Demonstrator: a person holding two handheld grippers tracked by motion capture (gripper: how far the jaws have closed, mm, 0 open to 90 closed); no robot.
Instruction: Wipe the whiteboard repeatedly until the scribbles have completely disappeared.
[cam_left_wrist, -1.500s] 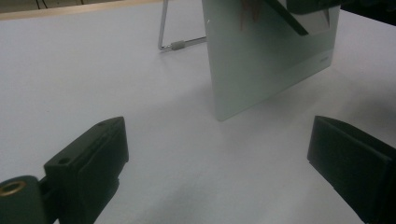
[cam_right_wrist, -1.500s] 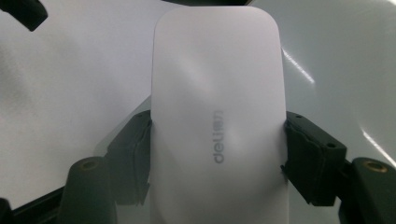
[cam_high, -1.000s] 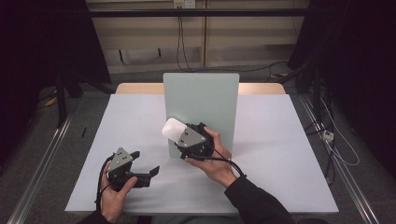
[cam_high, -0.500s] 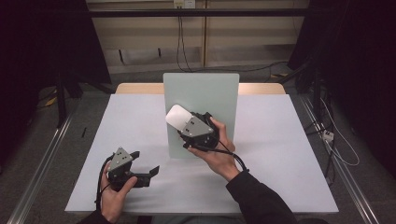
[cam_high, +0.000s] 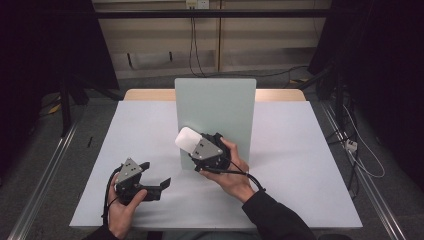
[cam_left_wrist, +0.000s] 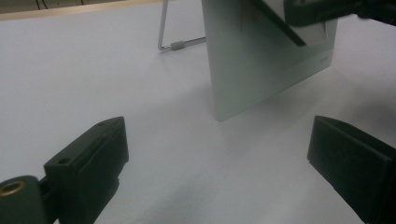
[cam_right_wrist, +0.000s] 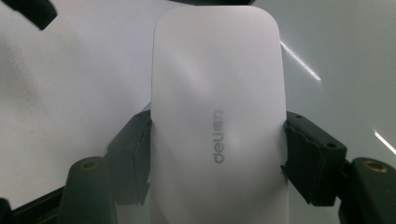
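A pale grey-white table (cam_high: 300, 165) takes up the middle of the high view, with a strip of light wood along its far edge (cam_high: 150, 94). A pale green board (cam_high: 216, 107) stands upright on the table near the middle, propped from behind by a thin wire stand (cam_left_wrist: 177, 44) seen in the left gripper view. Beyond the table the room is dim: dark curtains hang at both sides, cables (cam_high: 192, 40) run down a light back wall, and metal rails (cam_high: 45, 170) lie on the grey floor on either side. The right gripper (cam_high: 192, 144) is raised in front of the board's lower left part, its jaws pinching the two sides of a white rounded block (cam_right_wrist: 217, 116), possibly a whiteboard eraser, with faint grey lettering on its face. The left gripper (cam_high: 157, 182) rests low at the near left of the table, jaws spread wide with nothing between them.
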